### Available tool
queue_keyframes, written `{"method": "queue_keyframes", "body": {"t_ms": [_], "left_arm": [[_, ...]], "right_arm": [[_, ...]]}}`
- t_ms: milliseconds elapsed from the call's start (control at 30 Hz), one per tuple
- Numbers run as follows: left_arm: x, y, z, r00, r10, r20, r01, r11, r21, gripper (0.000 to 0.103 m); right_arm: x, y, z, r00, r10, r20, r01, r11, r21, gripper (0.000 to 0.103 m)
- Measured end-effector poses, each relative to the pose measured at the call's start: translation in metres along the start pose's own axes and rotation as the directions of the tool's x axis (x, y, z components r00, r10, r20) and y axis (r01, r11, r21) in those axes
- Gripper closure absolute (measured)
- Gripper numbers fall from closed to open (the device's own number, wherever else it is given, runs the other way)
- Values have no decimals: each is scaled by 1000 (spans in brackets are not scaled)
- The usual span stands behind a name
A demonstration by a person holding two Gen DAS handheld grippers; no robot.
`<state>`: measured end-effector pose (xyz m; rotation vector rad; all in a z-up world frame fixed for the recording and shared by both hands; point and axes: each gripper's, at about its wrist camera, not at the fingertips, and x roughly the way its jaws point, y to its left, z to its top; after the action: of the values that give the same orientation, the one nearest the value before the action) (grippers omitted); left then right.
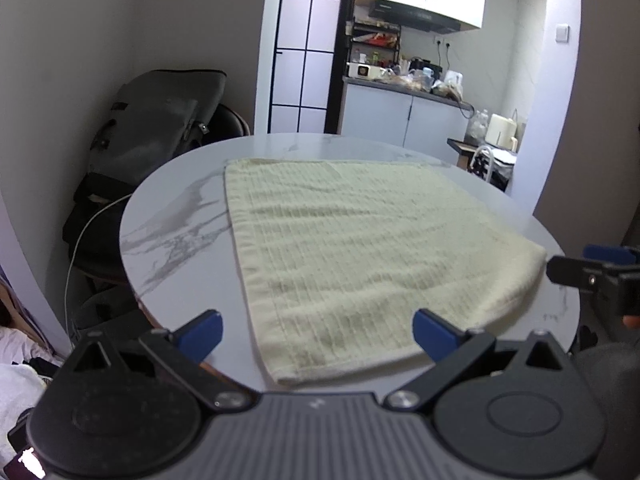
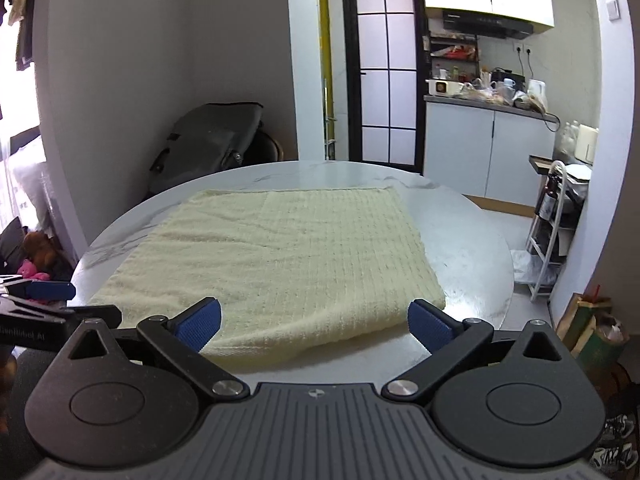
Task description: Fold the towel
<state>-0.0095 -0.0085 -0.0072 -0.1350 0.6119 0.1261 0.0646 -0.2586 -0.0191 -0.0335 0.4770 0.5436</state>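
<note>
Left hand-held gripper [image 1: 318, 334] hangs with jaws spread wide at the near left corner of the cream towel [image 1: 356, 248], folded flat on the marble tabletop [image 1: 168, 232]; right hand-held gripper [image 2: 314, 326] gapes, empty, at its right corner.

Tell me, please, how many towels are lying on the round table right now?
1. A single cream towel lies flat across the middle of the marble table, its near edge just ahead of both open grippers. Nothing suggests another beneath it, though a folded layer could hide one.
</note>
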Motion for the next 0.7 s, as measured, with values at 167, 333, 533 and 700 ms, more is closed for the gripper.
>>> {"method": "queue_keyframes", "body": {"t_ms": [167,333,533,700], "left_arm": [[2,0,-3,1000,-4,-29,4,1000,-3,0],[-1,-4,-5,999,-1,-33,2,1000,15,0],[-10,-4,-6,1000,-3,-26,4,1000,28,0],[-13,-3,-6,1000,-7,-25,7,999,36,0]], "right_arm": [[1,8,-4,999,26,-21,-26,1000,-7,1],[2,12,-6,999,37,-32,-37,999,-6,1],[-3,15,-11,999,22,-30,-22,1000,-12,1],[-6,10,-13,1000,2,-29,-3,1000,-2,1]]}}
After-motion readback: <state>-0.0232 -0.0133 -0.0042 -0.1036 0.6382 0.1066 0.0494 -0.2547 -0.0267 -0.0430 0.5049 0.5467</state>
